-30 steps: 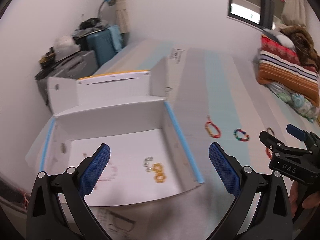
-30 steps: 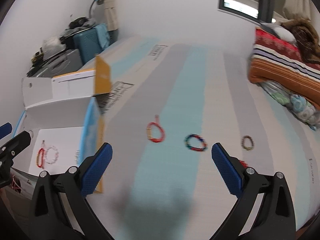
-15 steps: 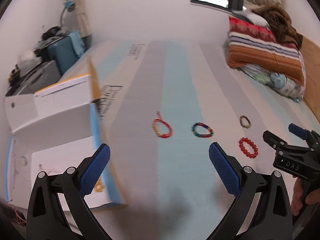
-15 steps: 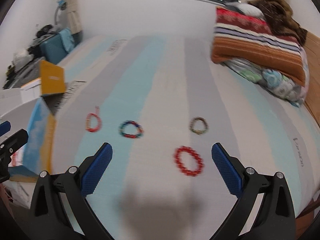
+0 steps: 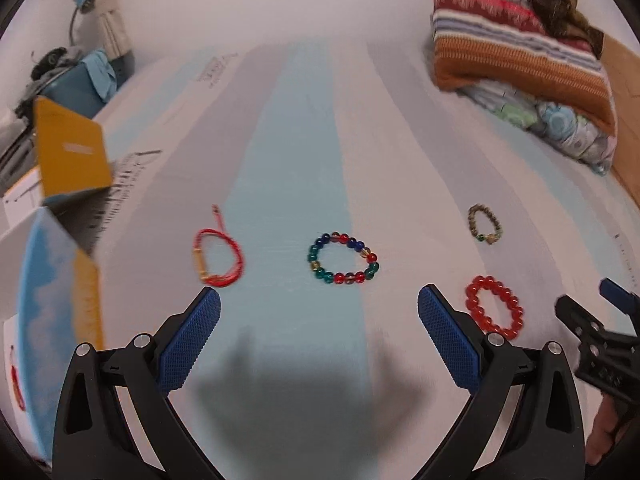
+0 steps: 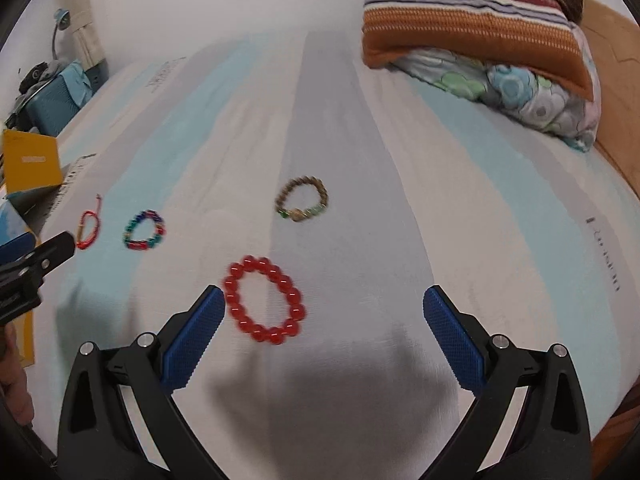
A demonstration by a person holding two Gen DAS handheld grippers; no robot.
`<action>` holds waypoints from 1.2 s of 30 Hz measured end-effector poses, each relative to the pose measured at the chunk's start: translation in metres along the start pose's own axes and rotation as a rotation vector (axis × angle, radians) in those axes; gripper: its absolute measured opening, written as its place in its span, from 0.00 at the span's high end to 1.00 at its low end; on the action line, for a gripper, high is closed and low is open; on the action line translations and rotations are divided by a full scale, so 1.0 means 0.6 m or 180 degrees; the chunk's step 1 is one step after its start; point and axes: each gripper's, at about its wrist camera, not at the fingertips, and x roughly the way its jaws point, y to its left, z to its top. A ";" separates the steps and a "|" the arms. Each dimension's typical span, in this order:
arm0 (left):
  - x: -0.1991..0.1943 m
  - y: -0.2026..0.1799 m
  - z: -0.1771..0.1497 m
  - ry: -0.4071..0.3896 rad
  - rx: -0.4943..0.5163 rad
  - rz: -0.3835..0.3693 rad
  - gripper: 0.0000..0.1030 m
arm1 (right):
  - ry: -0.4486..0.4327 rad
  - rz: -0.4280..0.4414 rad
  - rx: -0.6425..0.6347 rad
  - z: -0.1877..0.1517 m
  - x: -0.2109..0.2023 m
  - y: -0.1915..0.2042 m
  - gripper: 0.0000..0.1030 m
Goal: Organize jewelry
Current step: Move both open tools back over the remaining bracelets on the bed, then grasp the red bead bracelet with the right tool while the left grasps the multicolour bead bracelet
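Several bracelets lie on the striped bed sheet. A red cord bracelet [image 5: 218, 256], a multicoloured bead bracelet [image 5: 343, 259], a brown bead bracelet [image 5: 485, 224] and a red bead bracelet [image 5: 495, 308] show in the left wrist view. My left gripper [image 5: 319, 332] is open and empty, just short of the multicoloured bracelet. My right gripper [image 6: 320, 332] is open and empty, with the red bead bracelet [image 6: 264, 299] beside its left finger; the brown bracelet [image 6: 302, 199] lies beyond.
An open white box with blue and yellow edges [image 5: 60, 280] stands at the left, a red bracelet inside it. Folded striped blankets [image 6: 472, 20] are piled at the back right. Clutter and a blue case [image 5: 84, 84] sit at the far left.
Both grippers have swung right, away from the box and over the bracelets on the sheet. Both have moved closer to the sheet. Both stay open.
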 end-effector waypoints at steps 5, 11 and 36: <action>0.063 -0.023 0.016 0.0154 -0.0061 -0.0051 0.06 | 0.0085 0.0076 0.0003 -0.003 0.039 -0.011 0.07; 0.115 -0.034 0.031 0.0269 -0.0120 -0.0029 0.06 | 0.0241 0.0145 0.0029 -0.010 0.079 -0.012 0.14; 0.200 -0.035 0.033 0.0679 -0.0231 0.0052 0.40 | 0.0510 0.0213 -0.0046 -0.011 0.128 0.019 0.69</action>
